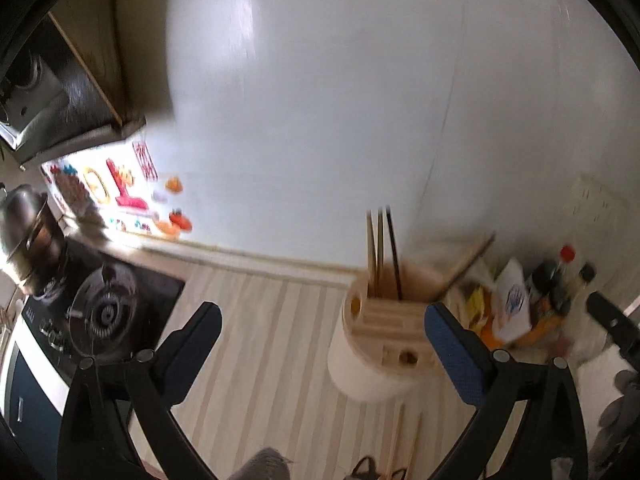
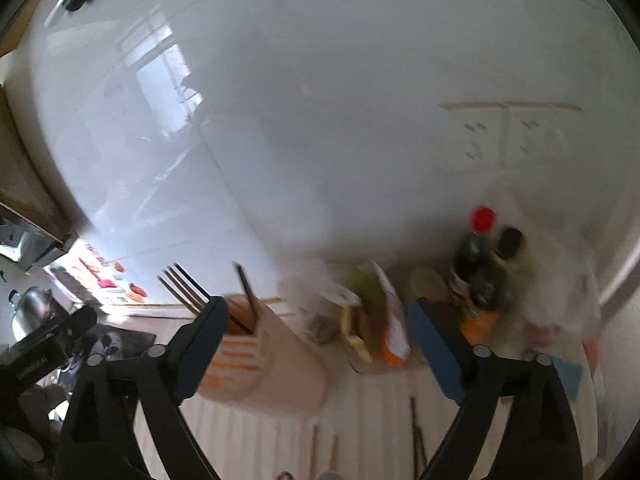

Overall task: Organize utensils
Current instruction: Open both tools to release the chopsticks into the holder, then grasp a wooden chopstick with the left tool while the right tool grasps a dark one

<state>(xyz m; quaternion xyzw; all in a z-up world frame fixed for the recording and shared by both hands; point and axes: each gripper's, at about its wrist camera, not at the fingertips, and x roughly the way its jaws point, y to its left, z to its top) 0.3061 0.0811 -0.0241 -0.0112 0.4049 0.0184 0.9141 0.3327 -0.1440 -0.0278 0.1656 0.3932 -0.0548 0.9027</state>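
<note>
Hovering with jaws spread and holding nothing, the left gripper (image 1: 324, 344) and right gripper (image 2: 316, 340) are facing a utensil holder (image 1: 376, 344) bearing chopsticks (image 1: 380, 248).

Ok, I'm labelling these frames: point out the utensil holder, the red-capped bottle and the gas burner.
utensil holder (image 1: 376, 344), left wrist view, slotted top.
red-capped bottle (image 2: 474, 248), right wrist view, dark neck.
gas burner (image 1: 105, 312), left wrist view, centre ring.

A home kitchen is showing itself here: a gas stove (image 1: 100, 312) is carrying a steel pot (image 1: 28, 236) beneath a range hood (image 1: 44, 92), while sauce bottles (image 2: 476, 264) and a utensil holder (image 1: 384, 332) are crowding the striped desk (image 1: 260, 320).
</note>
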